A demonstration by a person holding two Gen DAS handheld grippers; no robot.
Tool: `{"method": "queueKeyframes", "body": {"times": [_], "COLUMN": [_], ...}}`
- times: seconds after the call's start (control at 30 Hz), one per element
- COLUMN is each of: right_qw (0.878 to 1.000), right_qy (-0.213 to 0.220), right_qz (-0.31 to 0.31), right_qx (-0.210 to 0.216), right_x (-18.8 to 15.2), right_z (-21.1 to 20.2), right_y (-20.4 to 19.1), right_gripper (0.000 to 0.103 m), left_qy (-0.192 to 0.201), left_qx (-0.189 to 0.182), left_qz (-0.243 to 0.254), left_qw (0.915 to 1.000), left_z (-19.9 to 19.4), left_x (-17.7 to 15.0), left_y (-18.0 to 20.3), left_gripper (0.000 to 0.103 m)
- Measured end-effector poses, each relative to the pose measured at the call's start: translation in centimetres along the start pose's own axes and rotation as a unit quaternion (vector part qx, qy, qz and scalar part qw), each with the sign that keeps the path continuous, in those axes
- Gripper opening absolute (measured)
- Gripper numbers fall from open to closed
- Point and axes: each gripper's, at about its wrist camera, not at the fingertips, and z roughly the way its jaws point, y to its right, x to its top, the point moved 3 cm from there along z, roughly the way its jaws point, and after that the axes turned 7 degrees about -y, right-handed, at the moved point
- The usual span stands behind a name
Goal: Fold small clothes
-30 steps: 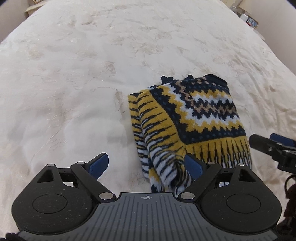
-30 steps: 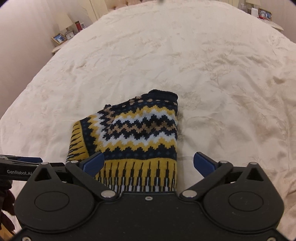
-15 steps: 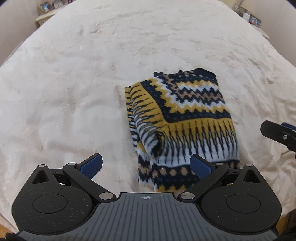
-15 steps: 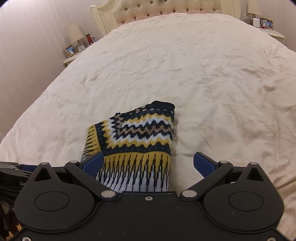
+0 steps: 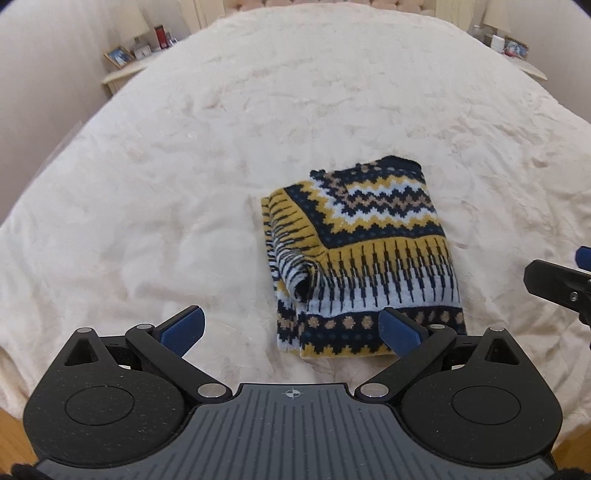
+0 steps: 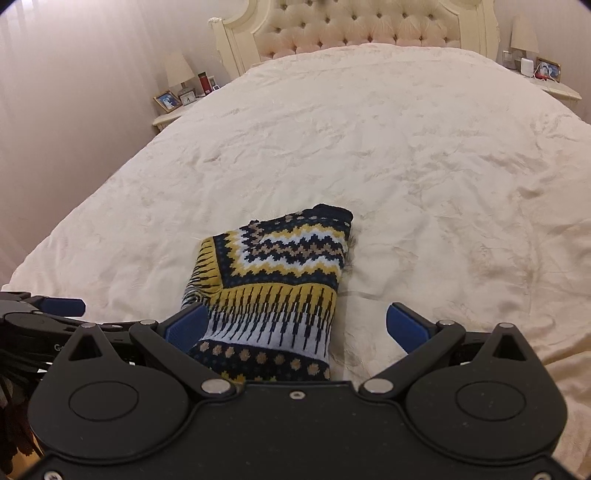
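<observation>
A small knitted sweater [image 5: 364, 258] in yellow, navy and white patterns lies folded into a rough rectangle on the cream bedspread [image 5: 184, 166]; it also shows in the right wrist view [image 6: 280, 288]. A rolled sleeve bulges at its left side. My left gripper [image 5: 291, 328] is open and empty, held above the bed just short of the sweater's near edge. My right gripper [image 6: 295, 326] is open and empty, above the sweater's near right part. Neither touches the cloth.
The bed's tufted headboard [image 6: 354, 29] stands at the far end. Nightstands with lamps and photo frames flank it at the left [image 6: 173, 107] and the right [image 6: 546, 77]. The right gripper's tip [image 5: 557, 280] shows at the left view's right edge. Wooden floor [image 5: 11, 439] lies below the bed's near edge.
Both grippers have pulled back and up from the sweater, so more of the bed and room shows. The sweater's near hem, hidden before, now lies in full view. Both stayed open.
</observation>
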Motion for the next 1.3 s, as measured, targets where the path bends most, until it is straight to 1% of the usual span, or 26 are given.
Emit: {"method": "queueKeyframes", "body": {"times": [0.23,0.3,0.43,0.53,0.77,1.07,1.3], "right_qw": [1.000,1.000,0.999,0.999,0.999,0.998,0.998], "right_qy": [0.001,0.008,0.015,0.005,-0.022,-0.036,-0.039], "right_qz": [0.005,0.010,0.020,0.028,0.041,0.039,0.039], "right_qx": [-0.011,-0.009,-0.021,-0.029,-0.025,-0.024,-0.023], "right_x": [-0.3,-0.5,-0.7,-0.9,-1.7,-2.4,-2.5], "right_z": [-1.3,-1.8,-2.5,-2.6,-2.2,-1.8,-1.8], "right_y": [-0.2,-0.2,-0.4,-0.4,-0.4,-1.0,-1.2], "right_gripper": [0.102,0.102,0.102,0.102,0.102,0.102,0.102], "left_qy": [-0.002,-0.003,-0.018,-0.030,-0.045,-0.058,-0.066], "left_qx": [-0.003,-0.007,-0.015,-0.020,-0.021,-0.022,-0.020], "left_qz": [-0.011,-0.011,-0.022,-0.030,-0.032,-0.032,-0.034], "left_qw": [0.9999,0.9999,0.9995,0.9989,0.9982,0.9975,0.9971], "left_z": [-1.3,-1.6,-1.7,-1.6,-1.5,-1.4,-1.3], "left_x": [-0.8,-1.0,-1.6,-2.1,-2.9,-3.6,-3.9], "left_y": [0.5,0.6,0.6,0.5,0.3,0.3,0.1], "left_gripper": [0.102,0.102,0.102,0.102,0.102,0.101,0.101]}}
